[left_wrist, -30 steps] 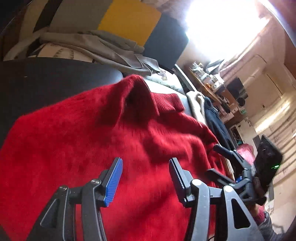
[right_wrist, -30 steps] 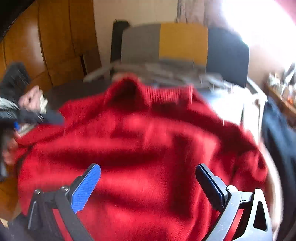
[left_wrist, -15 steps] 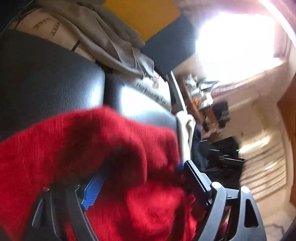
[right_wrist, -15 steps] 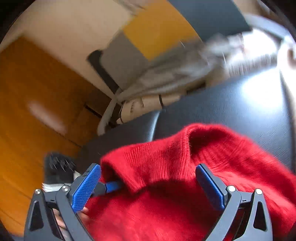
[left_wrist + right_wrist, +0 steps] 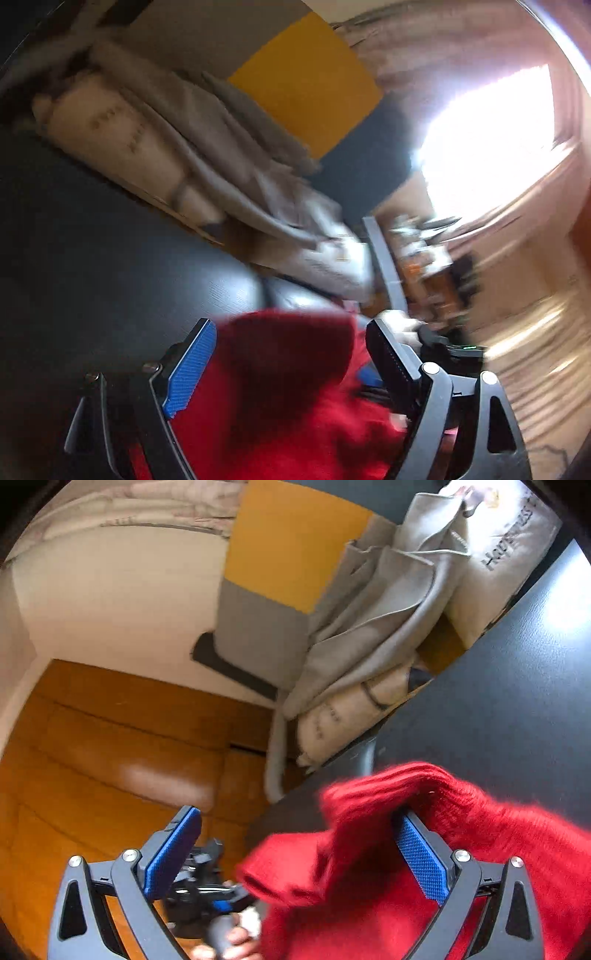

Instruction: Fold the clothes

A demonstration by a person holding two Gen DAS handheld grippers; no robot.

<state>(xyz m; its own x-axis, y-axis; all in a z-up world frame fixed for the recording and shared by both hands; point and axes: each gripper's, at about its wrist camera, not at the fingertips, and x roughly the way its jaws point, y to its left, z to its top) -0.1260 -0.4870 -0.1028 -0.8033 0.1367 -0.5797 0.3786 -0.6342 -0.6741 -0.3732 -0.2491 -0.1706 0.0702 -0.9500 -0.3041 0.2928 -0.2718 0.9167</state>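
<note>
Two grippers, left (image 5: 288, 354) and right (image 5: 299, 853), are seen with fingers spread apart around a bunched red sweater (image 5: 461, 867) on a black leather seat (image 5: 517, 686); folding is judged best served if edges are matched and fabric smoothed flat.

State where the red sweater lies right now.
The red sweater lies low in both views, bunched on the dark surface between each gripper's open fingers.

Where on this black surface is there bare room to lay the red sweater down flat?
Bare black surface lies beyond the red sweater, up to the grey cloth pile along its far edge. In the left view it also runs clear left of the sweater. Crowded: that far edge, heaped with cloth.
</note>
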